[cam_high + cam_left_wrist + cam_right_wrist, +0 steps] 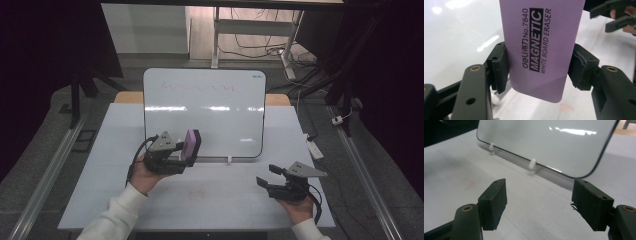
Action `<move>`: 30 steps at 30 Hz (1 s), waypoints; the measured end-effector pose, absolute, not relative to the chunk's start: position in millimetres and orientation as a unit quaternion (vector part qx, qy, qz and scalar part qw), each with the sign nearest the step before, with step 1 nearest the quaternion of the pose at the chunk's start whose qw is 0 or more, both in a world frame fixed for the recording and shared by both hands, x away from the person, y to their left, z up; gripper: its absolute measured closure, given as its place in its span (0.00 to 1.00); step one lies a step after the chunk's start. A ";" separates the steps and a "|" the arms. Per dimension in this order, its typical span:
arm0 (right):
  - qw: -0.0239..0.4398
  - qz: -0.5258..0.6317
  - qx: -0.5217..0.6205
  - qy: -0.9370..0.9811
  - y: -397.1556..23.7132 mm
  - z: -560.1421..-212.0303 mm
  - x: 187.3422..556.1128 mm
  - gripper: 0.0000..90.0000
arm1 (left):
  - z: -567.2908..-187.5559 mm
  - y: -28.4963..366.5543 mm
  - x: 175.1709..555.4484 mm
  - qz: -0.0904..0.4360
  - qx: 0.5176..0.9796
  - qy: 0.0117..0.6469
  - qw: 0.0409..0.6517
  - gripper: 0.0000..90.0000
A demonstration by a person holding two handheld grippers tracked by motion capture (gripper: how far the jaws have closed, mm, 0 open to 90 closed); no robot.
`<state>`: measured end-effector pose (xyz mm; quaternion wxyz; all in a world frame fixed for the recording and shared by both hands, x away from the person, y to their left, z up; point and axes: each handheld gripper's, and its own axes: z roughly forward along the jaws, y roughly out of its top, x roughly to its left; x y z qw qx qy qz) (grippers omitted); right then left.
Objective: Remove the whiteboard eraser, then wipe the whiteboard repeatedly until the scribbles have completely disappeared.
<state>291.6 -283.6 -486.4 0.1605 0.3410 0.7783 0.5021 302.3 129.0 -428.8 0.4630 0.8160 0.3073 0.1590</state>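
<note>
High view: a purple magnetic whiteboard eraser [191,144] is seen clamped in the left gripper [186,152], held upright just in front of the lower left part of the whiteboard [205,107], which is propped on small white feet [229,160] on the white surface [110,175]. In the left gripper view the eraser [541,47] is pinched by its long edges between the two pads [499,67], about half spread, with the printed back turned to the camera (so the wiping face is judged to point at the board). Faint writing [197,88] is seen along the top of the board, which would explain the hold. The right gripper [265,176] is kept low near the surface, right of the board's lower corner, its jaws parted with nothing between them [537,202]; it is judged to be parked out of the way. Open room is left above the eraser up to the writing, and the board's rounded black edge lies well clear of both grippers
</note>
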 end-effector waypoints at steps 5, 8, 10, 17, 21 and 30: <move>0.169 0.491 0.344 0.782 -286.2 -491.2 293.2 0.31 | -421.2 138.8 304.1 0.189 0.796 0.338 0.465 0.44; 0.167 0.488 0.346 0.783 -285.8 -493.3 293.8 0.31 | -417.9 144.3 308.9 0.206 0.784 0.361 0.461 0.44; 0.166 0.486 0.348 0.784 -286.1 -494.4 294.5 0.31 | -415.1 148.1 313.7 0.215 0.777 0.372 0.460 0.44; 0.171 0.481 0.348 0.787 -288.2 -496.3 294.7 0.31 | -395.9 157.8 327.2 0.235 0.767 0.385 0.457 0.44; 0.172 0.481 0.347 0.786 -288.6 -496.5 294.4 0.31 | -381.9 162.4 335.3 0.245 0.767 0.391 0.446 0.44; 0.173 0.477 0.338 0.793 -283.1 -496.4 292.4 0.31 | -351.8 180.2 380.0 0.252 0.759 0.454 0.393 0.44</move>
